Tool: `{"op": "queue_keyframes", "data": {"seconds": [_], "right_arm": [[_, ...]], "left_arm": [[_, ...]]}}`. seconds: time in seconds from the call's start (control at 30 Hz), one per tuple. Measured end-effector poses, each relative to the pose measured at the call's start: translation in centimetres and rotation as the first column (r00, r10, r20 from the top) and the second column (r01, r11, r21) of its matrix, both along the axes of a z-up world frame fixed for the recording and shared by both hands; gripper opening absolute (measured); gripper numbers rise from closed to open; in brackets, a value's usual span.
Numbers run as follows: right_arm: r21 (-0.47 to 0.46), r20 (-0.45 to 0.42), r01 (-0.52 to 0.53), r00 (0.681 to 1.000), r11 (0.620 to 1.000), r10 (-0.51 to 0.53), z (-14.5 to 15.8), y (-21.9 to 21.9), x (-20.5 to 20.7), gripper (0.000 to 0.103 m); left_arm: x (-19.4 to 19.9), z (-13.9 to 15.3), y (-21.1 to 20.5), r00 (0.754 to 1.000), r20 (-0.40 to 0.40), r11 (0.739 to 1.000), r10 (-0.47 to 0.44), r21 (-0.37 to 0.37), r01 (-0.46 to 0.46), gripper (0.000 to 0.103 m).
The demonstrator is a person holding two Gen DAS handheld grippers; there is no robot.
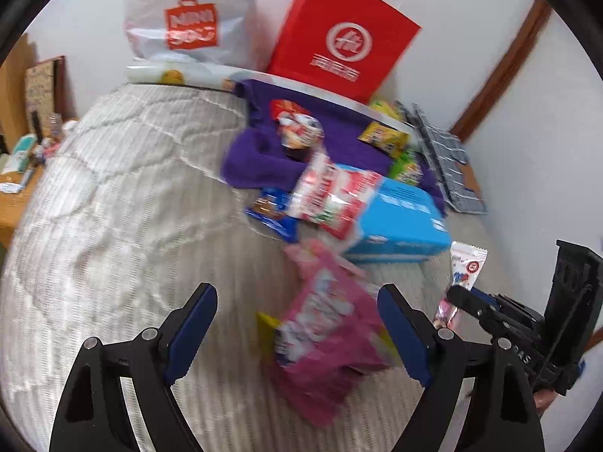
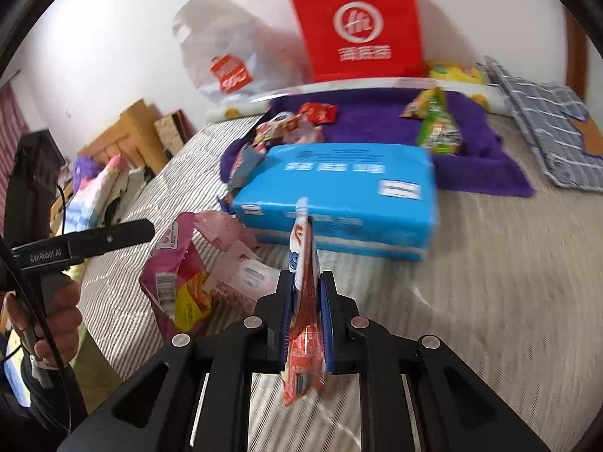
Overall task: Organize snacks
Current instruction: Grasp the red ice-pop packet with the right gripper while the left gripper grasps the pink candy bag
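Spreading across most of both views: grey striped bedding (image 1: 124,196). Sitting mid-frame in the right wrist view, a blue box (image 2: 339,192) on a purple blanket's (image 2: 471,139) near edge. Lying lower centre in the left view, a pink snack bag (image 1: 324,335) (blurred), between the left gripper's (image 1: 297,324) spread, untouching jaws. Clamping a slim red-and-white snack packet (image 2: 305,301), lower centre: right gripper (image 2: 306,290), jaws together.

My right gripper (image 2: 306,293) clamps a red-and-white snack packet (image 2: 304,301) edge-on above the striped bedspread (image 2: 490,301), near the blue box (image 2: 339,188).
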State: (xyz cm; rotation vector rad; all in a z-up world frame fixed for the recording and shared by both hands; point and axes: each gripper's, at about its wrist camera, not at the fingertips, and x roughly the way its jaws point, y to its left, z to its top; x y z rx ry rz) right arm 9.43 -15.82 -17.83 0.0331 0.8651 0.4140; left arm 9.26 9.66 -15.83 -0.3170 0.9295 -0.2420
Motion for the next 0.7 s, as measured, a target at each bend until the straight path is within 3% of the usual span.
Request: {"op": "queue_keyframes", "data": {"seconds": [0.23, 0.33, 0.57, 0.7], "right_arm": [[-0.024, 0.013, 0.141, 0.99, 0.99, -0.141, 0.1, -4.5, -1.1, 0.014], [-0.022, 0.01, 0.182, 0.983, 0.983, -0.182, -0.4, -5.7, -0.9, 0.014], [-0.013, -0.015, 0.186, 0.982, 0.982, -0.187, -2.4, -5.5, 0.9, 0.019], [-0.009, -0.068, 0.167, 0.984, 0.986, -0.167, -3.4, -5.2, 1.8, 0.028]], "left_arm": [[0.4, -2.2, -2.5, 0.996, -0.089, 0.999, -0.002, 0.045, 0.006, 0.086], [0.6, -3.1, -3.0, 0.994, -0.109, 1.0, -0.003, 0.029, 0.006, 0.087], [1.4, -4.3, -4.4, 0.989, -0.147, 0.999, -0.009, 0.04, 0.015, 0.087], [1.5, -4.5, -5.1, 0.99, -0.136, 0.998, -0.024, 0.049, 0.031, 0.085]]}}
